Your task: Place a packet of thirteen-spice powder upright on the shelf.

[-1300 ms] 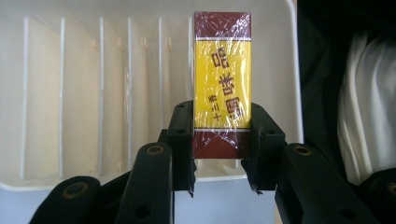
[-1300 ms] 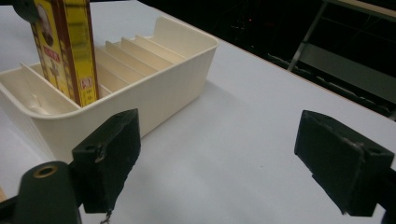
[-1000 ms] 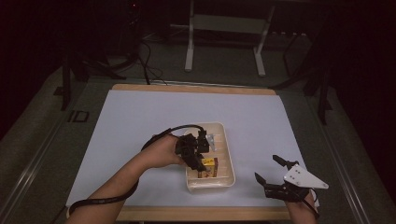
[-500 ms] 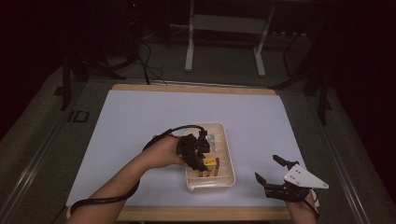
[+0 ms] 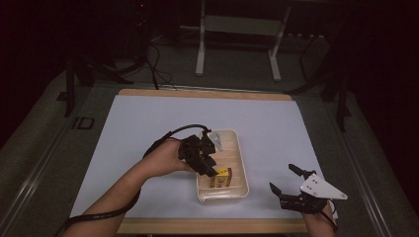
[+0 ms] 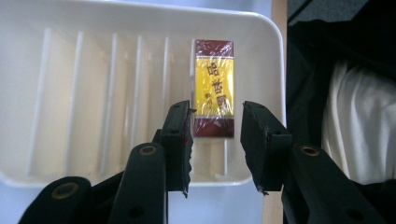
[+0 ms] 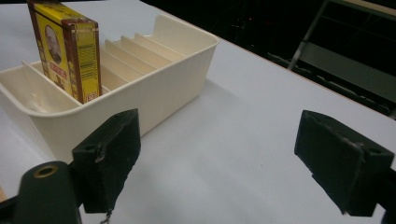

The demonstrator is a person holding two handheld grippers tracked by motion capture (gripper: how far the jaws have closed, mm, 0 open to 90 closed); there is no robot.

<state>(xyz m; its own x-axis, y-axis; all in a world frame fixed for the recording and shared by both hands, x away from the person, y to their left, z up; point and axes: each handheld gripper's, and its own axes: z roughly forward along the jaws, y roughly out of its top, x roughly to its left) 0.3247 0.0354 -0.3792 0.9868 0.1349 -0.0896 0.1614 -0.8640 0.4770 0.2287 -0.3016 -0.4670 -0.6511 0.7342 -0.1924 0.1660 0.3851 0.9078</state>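
Left hand-held gripper [image 6: 215,140] slightly parted just above the yellow box [image 6: 214,88] in the tray [image 6: 70,56], jaws empty, freshly opening.

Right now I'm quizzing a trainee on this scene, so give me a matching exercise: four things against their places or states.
Things:
1. box
2. tray
3. left gripper
4. right gripper

Places or states:
A. jaws wide open, beside the tray
B. upright in a slot
C. on the white mat, ribbed inside
D. above the box, jaws clear of it

Pairs: 1-B, 2-C, 3-D, 4-A
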